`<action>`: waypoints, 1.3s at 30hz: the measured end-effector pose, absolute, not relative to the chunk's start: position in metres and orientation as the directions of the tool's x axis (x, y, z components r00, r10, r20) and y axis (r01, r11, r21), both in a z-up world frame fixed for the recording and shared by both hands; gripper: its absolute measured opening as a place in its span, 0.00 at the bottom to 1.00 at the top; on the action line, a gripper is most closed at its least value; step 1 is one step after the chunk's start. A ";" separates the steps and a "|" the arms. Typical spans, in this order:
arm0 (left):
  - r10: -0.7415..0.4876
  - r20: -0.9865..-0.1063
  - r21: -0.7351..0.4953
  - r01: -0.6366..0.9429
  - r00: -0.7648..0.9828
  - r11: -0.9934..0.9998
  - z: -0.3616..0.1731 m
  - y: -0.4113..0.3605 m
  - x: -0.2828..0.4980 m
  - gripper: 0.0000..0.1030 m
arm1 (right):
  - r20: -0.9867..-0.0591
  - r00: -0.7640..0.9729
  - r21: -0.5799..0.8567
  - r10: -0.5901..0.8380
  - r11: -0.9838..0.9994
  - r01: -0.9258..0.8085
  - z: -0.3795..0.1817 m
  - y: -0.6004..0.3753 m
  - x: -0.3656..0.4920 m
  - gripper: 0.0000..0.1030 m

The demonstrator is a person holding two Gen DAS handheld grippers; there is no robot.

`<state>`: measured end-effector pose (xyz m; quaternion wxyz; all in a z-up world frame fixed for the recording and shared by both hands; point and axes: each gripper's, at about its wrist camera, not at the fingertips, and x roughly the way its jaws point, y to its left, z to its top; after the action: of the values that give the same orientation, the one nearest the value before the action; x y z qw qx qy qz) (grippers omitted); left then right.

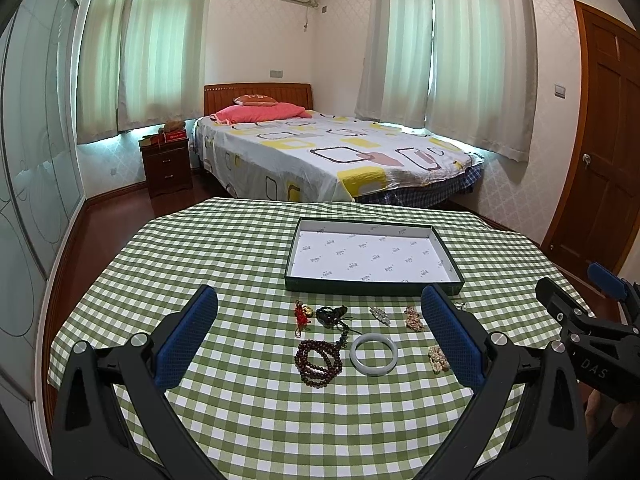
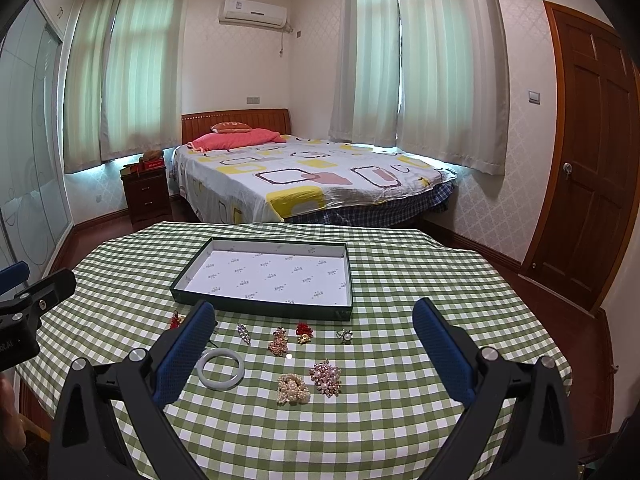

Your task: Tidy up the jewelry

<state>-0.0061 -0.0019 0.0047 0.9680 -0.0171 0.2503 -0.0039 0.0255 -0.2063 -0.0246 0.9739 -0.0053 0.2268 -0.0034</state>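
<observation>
A worktop (image 1: pixel 240 420) covered in green checked cloth holds a shallow dark-green tray (image 1: pixel 374 284) with a white lining, lying empty at the far side with its long axis running left to right. Jewelry lies in loose rows just in front of the tray: a pale bangle (image 1: pixel 374 354), dark wooden beads (image 1: pixel 318 362), a pearl cluster (image 2: pixel 293 389), a pink brooch (image 2: pixel 325 378) and smaller pieces. The left claw (image 1: pixel 320 338) hovers above the worktop with jaws spread wide, holding nothing, beads and bangle straight ahead between its fingers. The right claw (image 2: pixel 316 348) is likewise wide and empty, nearer the pearls and brooch. Everything must travel forward, away from the claws, into the tray.
</observation>
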 end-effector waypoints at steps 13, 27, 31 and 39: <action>-0.020 -0.489 -0.042 0.000 0.872 0.999 0.001 -0.002 -0.006 0.96 | -0.442 0.897 -0.012 -0.010 1.000 0.005 -0.024 -0.206 0.026 0.94; -0.019 -0.494 -0.048 -0.006 0.869 0.999 0.001 0.002 -0.006 0.96 | -0.440 0.898 -0.012 -0.009 1.000 0.005 -0.024 -0.206 0.025 0.94; -0.019 -0.497 -0.051 -0.008 0.868 0.999 0.000 0.003 -0.006 0.96 | -0.440 0.898 -0.013 -0.010 1.000 0.005 -0.024 -0.206 0.025 0.94; -0.019 -0.499 -0.050 -0.007 0.867 0.999 -0.001 0.002 -0.007 0.96 | -0.440 0.898 -0.012 -0.010 1.000 0.005 -0.025 -0.206 0.025 0.94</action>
<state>-0.0066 0.0024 -0.0010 0.9657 -0.0253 0.2583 -0.0031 0.0252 -0.2059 -0.0252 0.9741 -0.0050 0.2261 -0.0039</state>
